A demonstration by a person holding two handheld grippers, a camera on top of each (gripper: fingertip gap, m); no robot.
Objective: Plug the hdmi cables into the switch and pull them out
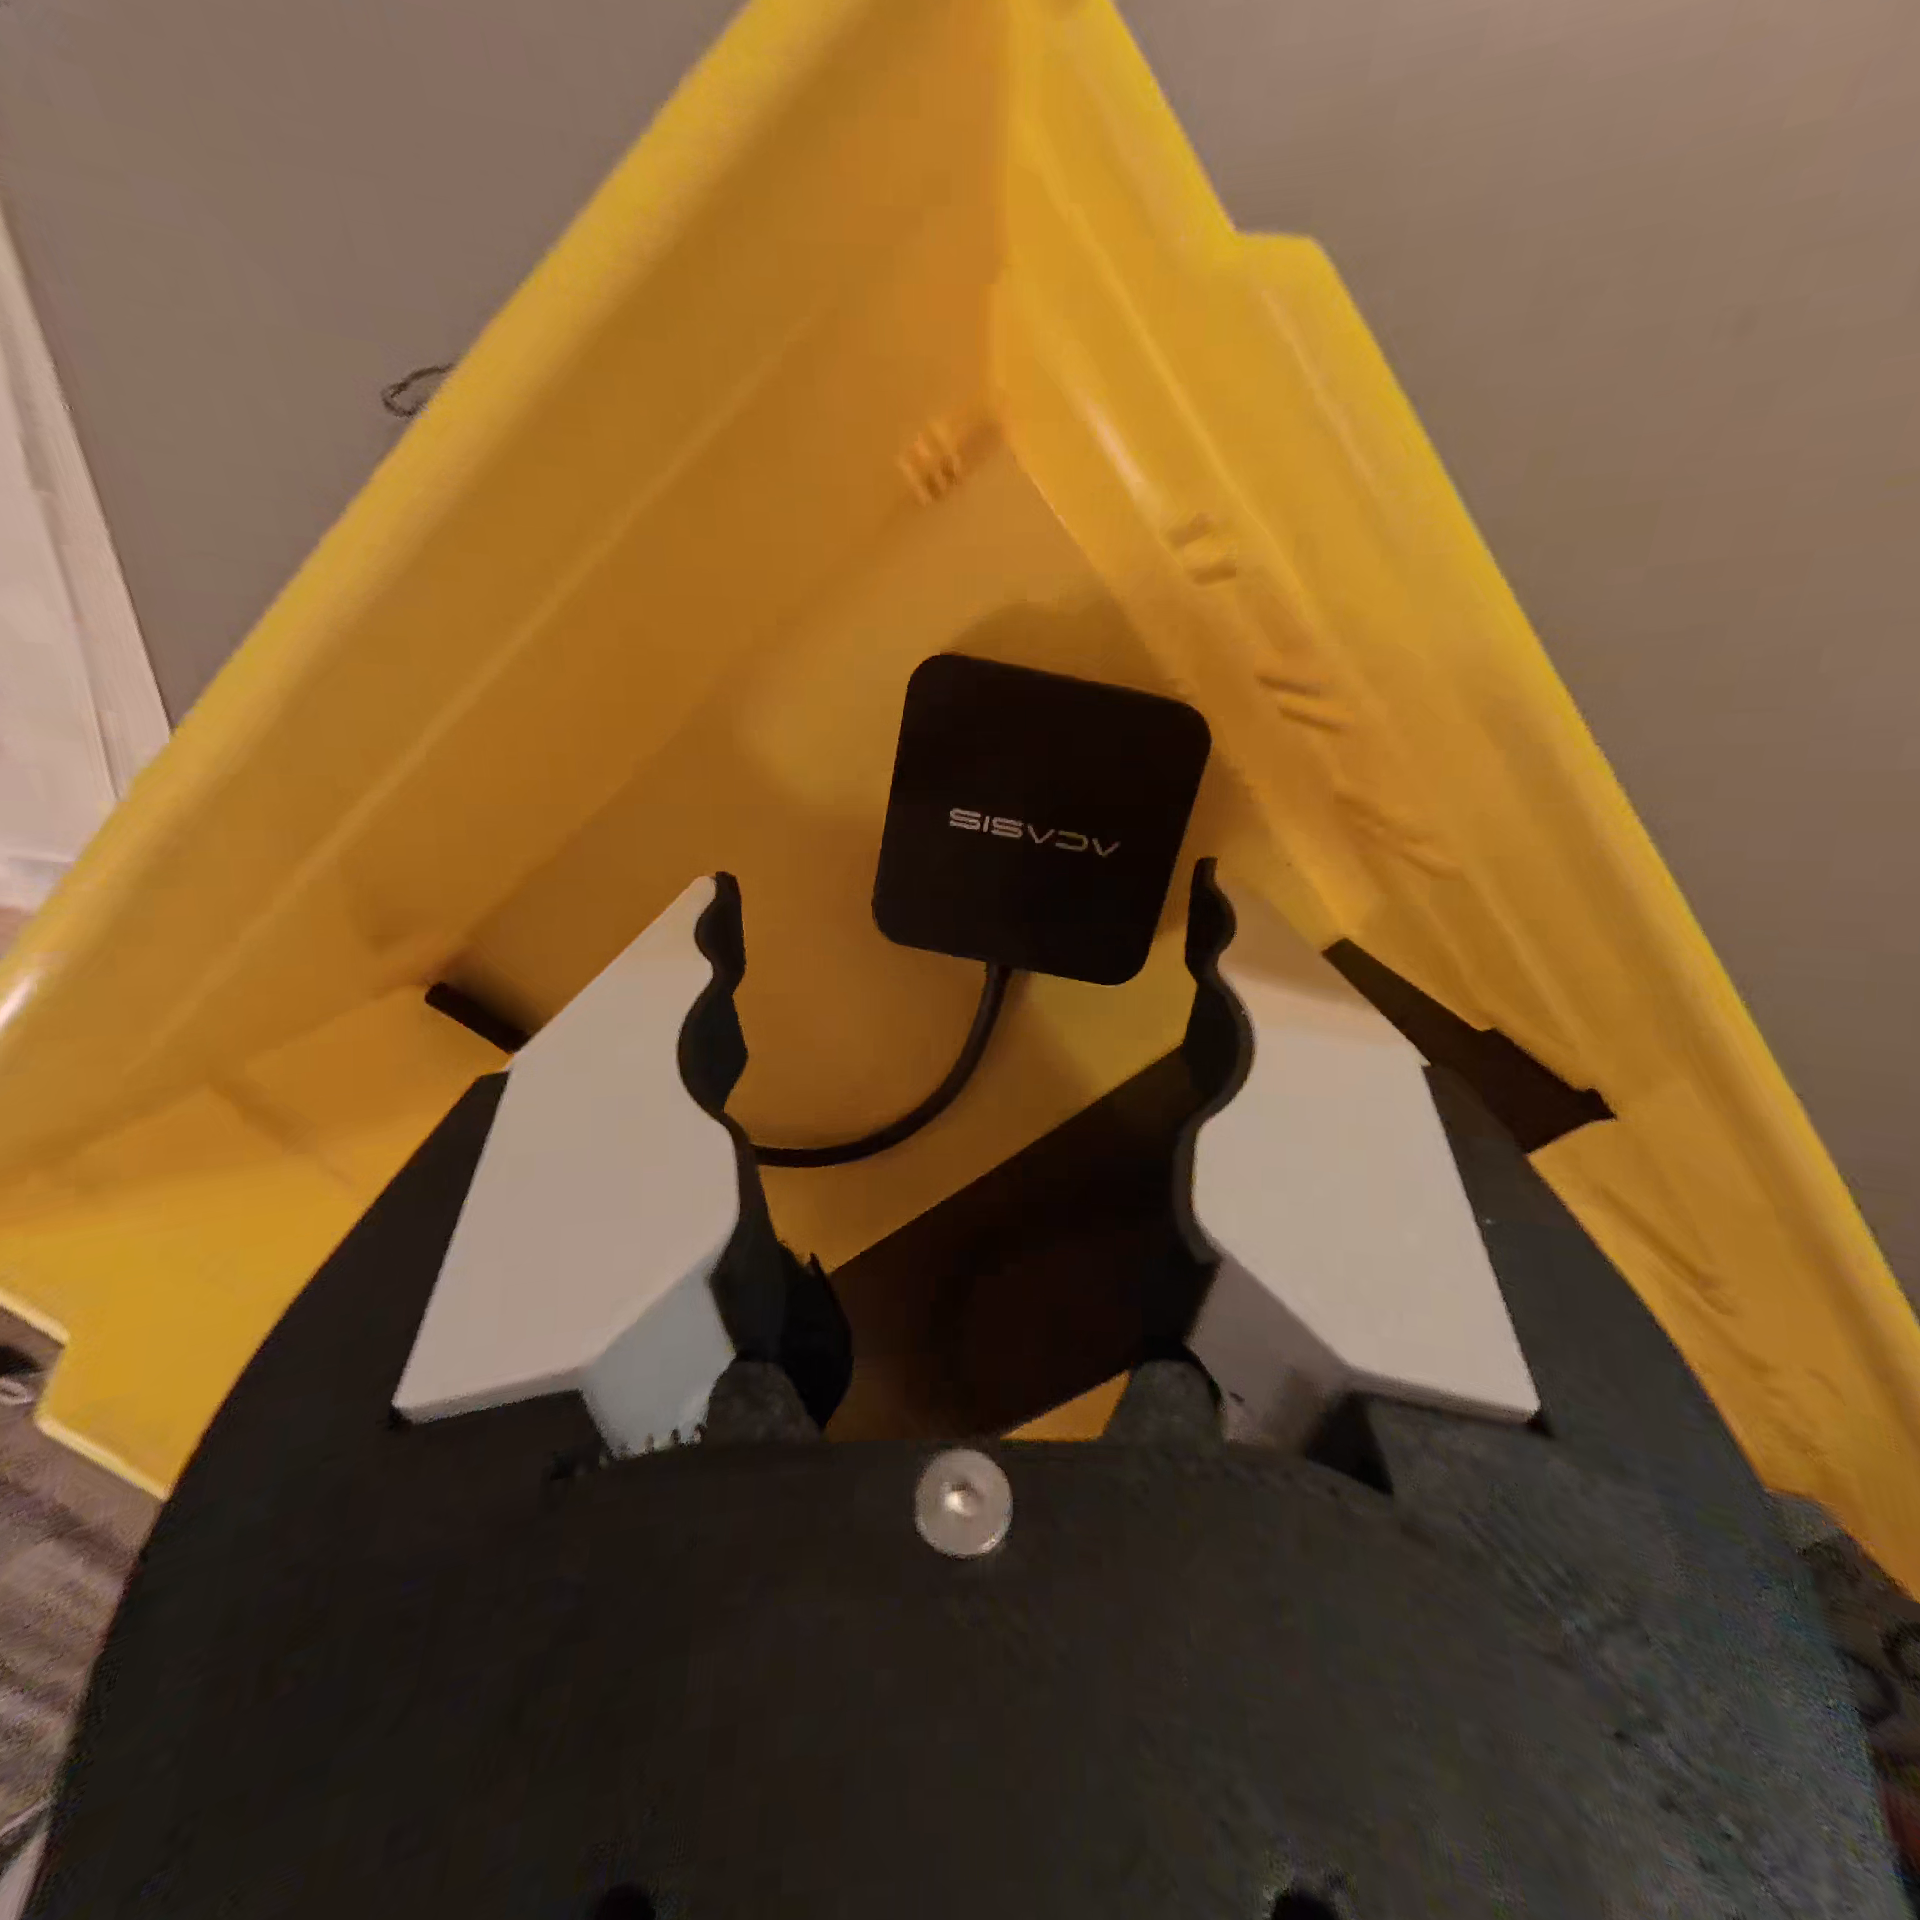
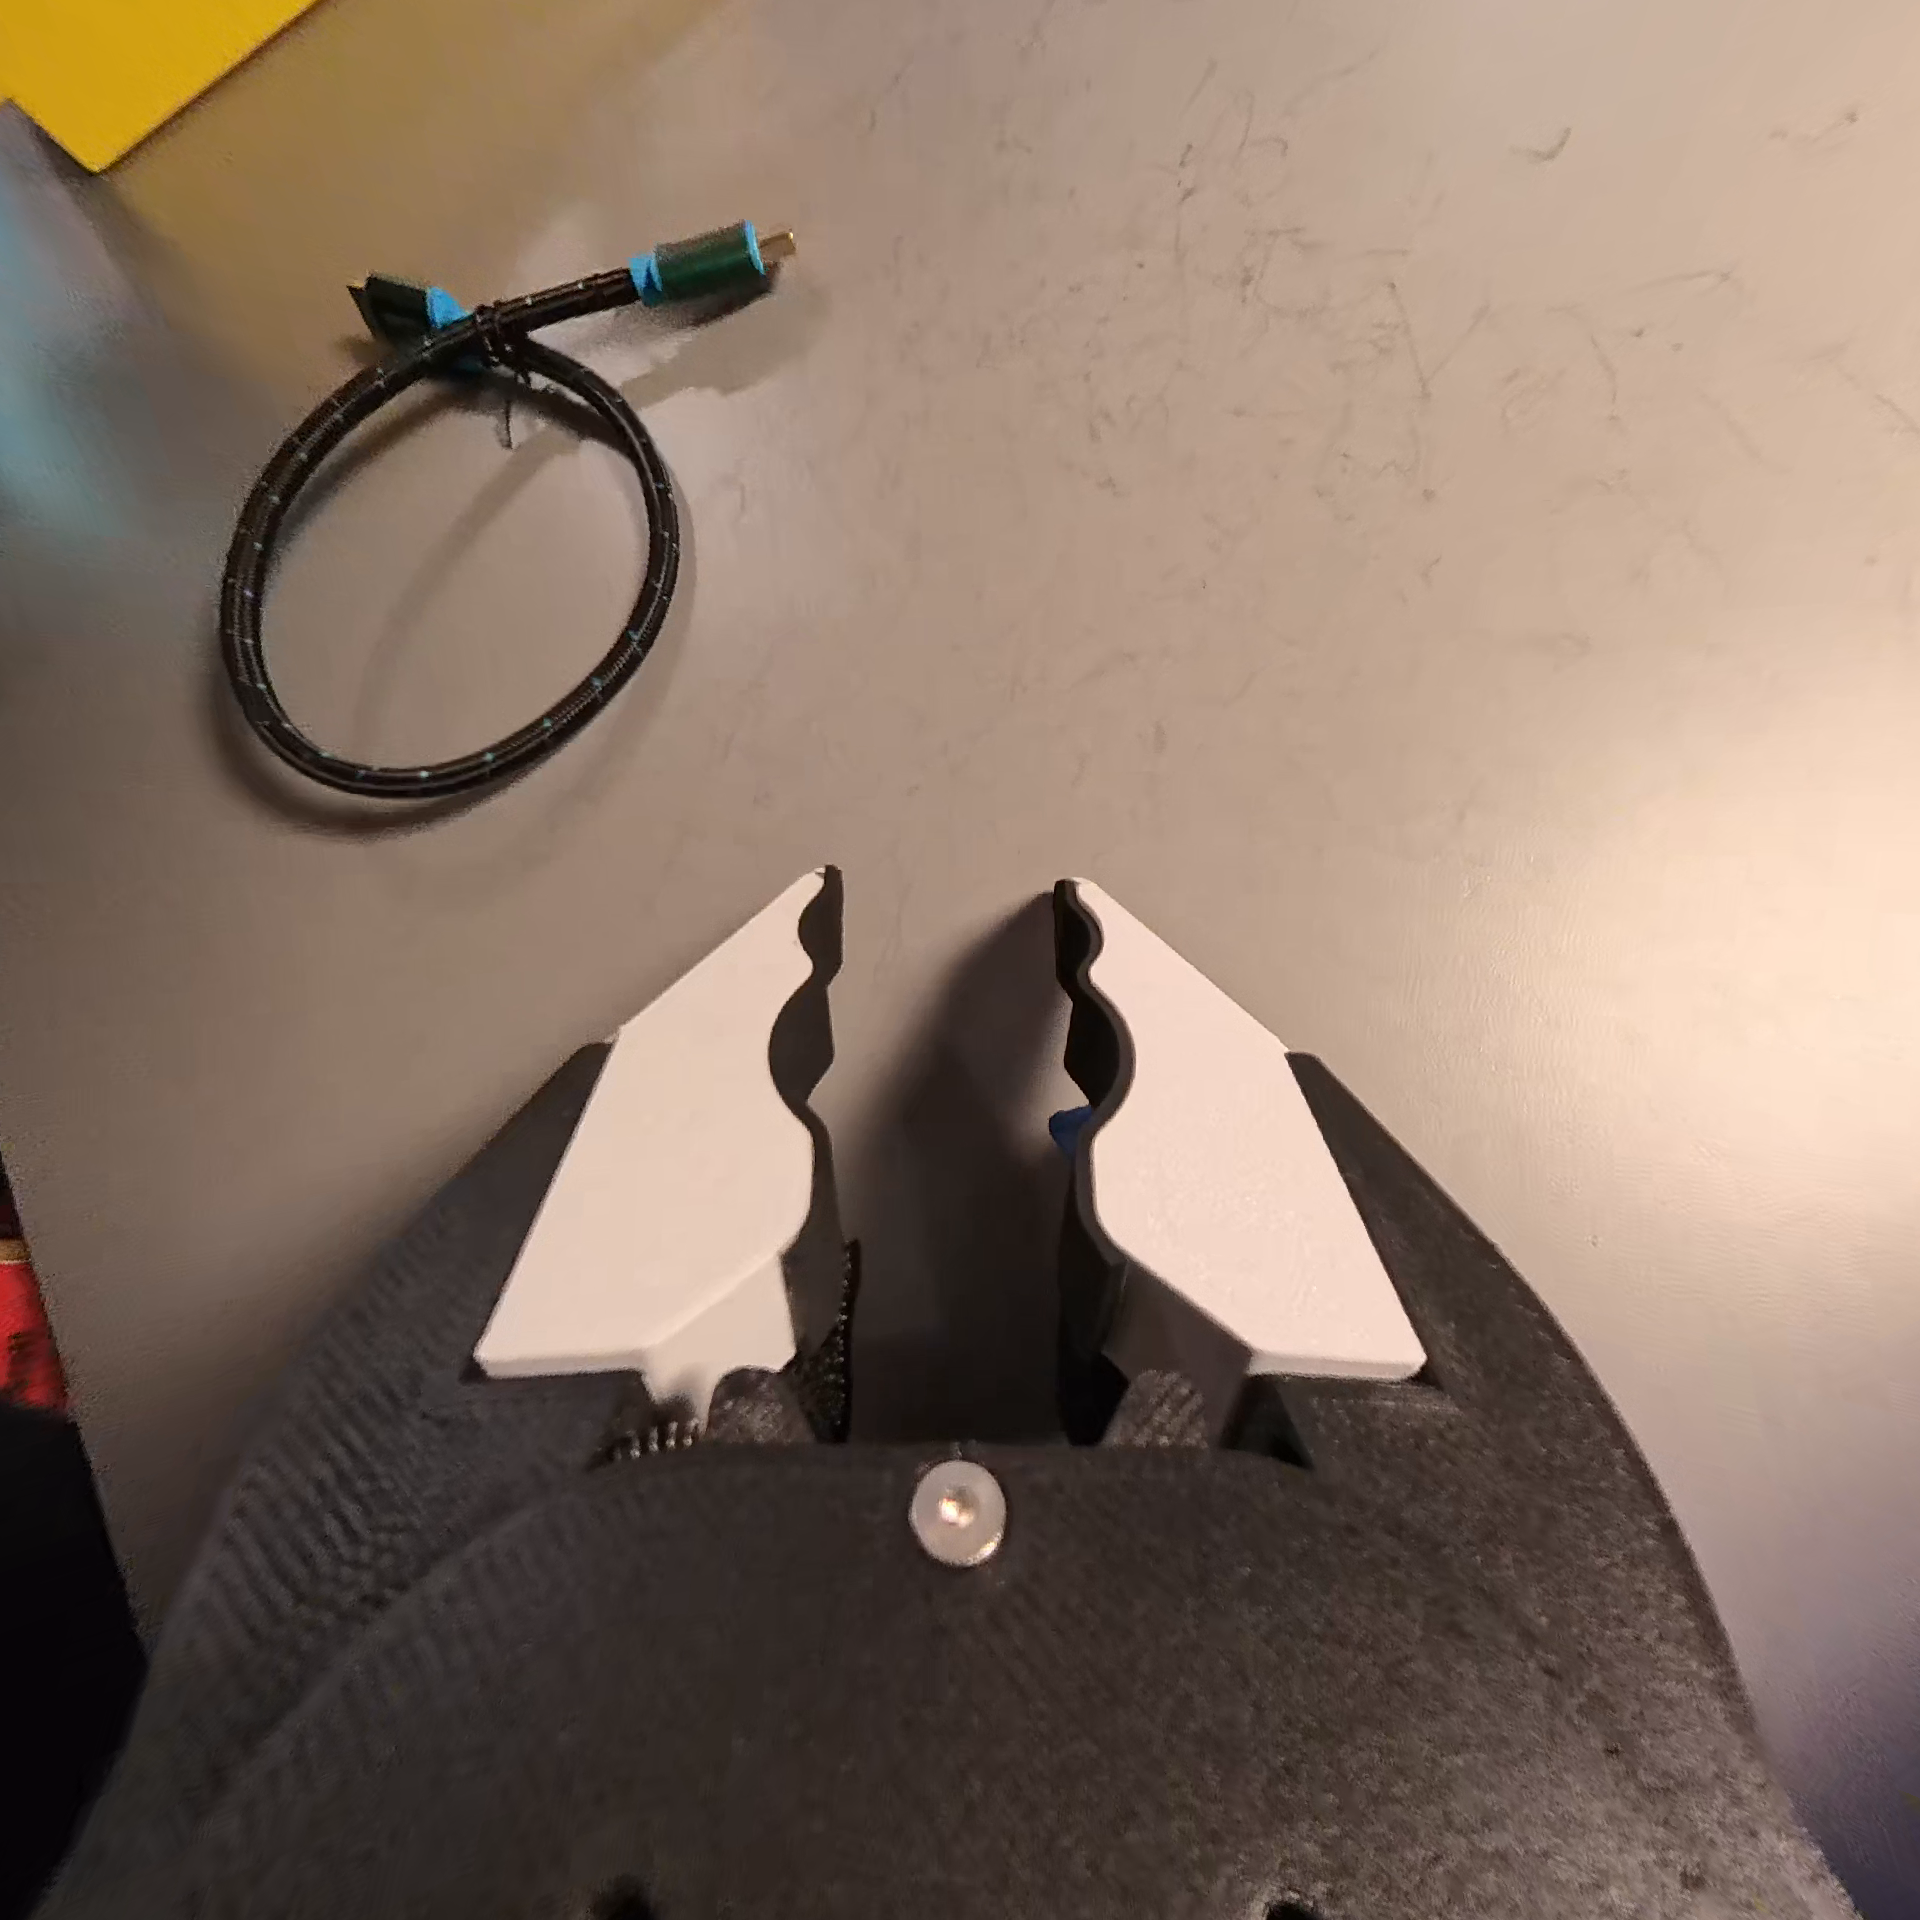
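In the left wrist view a square black switch (image 1: 1039, 821) lies on the floor of a yellow bin (image 1: 623, 665), with its short black lead (image 1: 935, 1091) curving toward me. My left gripper (image 1: 966, 883) is open and empty, fingers just short of the switch, the lead between them. In the right wrist view a coiled black braided HDMI cable (image 2: 447, 561) lies on the grey table, tied near its plugs. One green plug with blue ends (image 2: 707, 262) points right. My right gripper (image 2: 945, 883) is open and empty, well below and right of the cable.
The yellow bin's walls rise left and right of the switch, with dark slots (image 1: 1455, 1039) in its near rim. A corner of the yellow bin (image 2: 125, 62) shows at the top left of the right wrist view. The grey table (image 2: 1351, 520) is scuffed. The left gripper's tips are roughly 50 centimeters from the right gripper's.
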